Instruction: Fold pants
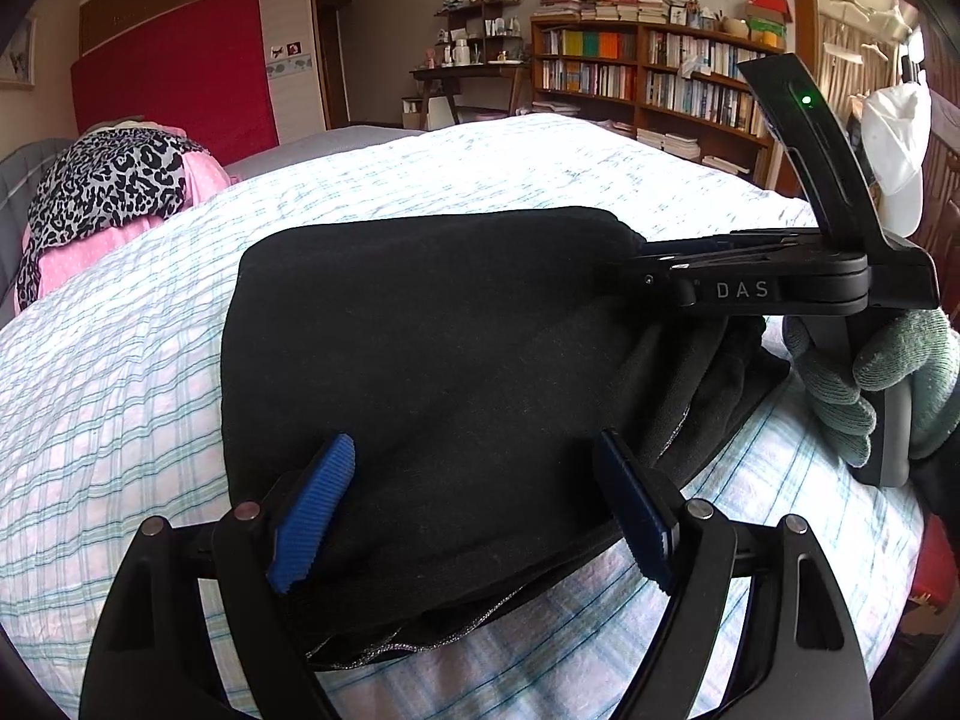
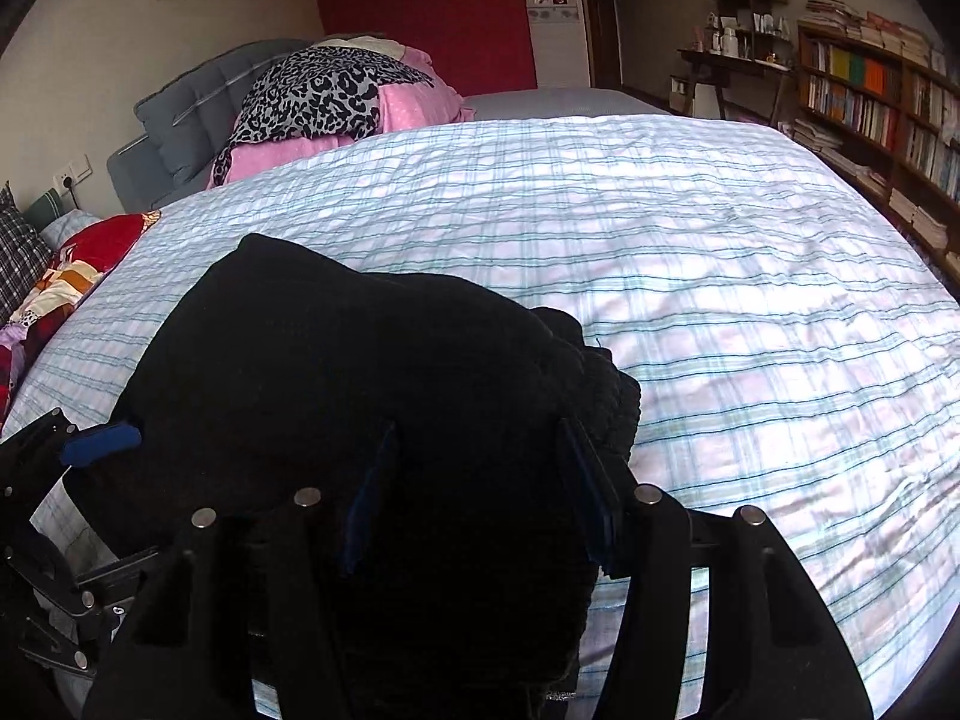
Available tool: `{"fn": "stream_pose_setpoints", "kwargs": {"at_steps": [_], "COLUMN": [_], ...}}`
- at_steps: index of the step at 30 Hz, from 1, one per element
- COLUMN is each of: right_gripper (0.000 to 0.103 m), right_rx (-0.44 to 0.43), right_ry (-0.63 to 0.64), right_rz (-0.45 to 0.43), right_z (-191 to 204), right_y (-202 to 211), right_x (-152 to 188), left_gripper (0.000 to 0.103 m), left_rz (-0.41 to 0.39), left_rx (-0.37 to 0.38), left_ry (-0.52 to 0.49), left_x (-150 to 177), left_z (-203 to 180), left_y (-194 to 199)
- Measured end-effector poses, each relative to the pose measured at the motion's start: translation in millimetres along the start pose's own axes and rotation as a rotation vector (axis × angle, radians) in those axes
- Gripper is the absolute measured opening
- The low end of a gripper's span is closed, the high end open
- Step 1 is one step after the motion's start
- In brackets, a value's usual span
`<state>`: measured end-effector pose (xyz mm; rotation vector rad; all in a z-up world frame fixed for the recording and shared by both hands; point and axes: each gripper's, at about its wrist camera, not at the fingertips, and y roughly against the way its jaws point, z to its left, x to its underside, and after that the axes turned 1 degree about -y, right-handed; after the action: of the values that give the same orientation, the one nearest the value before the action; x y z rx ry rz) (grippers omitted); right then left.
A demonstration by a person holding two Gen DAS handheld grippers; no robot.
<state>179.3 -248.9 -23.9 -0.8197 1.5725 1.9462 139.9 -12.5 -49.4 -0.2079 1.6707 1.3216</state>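
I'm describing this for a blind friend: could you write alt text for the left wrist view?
Folded black pants lie on a plaid bedspread, between the left gripper's open blue pads. The right gripper, held in a gloved hand, reaches in from the right.
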Motion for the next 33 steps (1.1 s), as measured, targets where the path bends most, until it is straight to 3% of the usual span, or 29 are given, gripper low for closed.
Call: {"fn": "stream_pose_setpoints", "kwargs": {"at_steps": [6, 13, 23, 33], "right_gripper": [0.057, 0.064, 0.07, 0.081], "right_rx": [0.014, 0.097, 0.011, -0.002], "right_ry": [-0.017, -0.016, -0.151, -0.203], "right_rz": [-0.077, 0.022, 0.049, 0.049], "right_z": [2, 0, -23, -33], "right_y": [48, 34, 30, 34], "right_x": [9, 35, 44, 47], "left_gripper": [0.082, 0.085, 0.086, 0.086], "left_rz": [0.003, -0.004, -0.016, -0.029], "left_rx": [-0.002, 0.006, -0.01, -0.045], "left_ry": [0.001, 0.002, 0.006, 0.019], "left_x": [-1, -1, 1, 0], "left_z": [0, 1, 0, 1], "left_y": [-1, 0, 3, 6]}}
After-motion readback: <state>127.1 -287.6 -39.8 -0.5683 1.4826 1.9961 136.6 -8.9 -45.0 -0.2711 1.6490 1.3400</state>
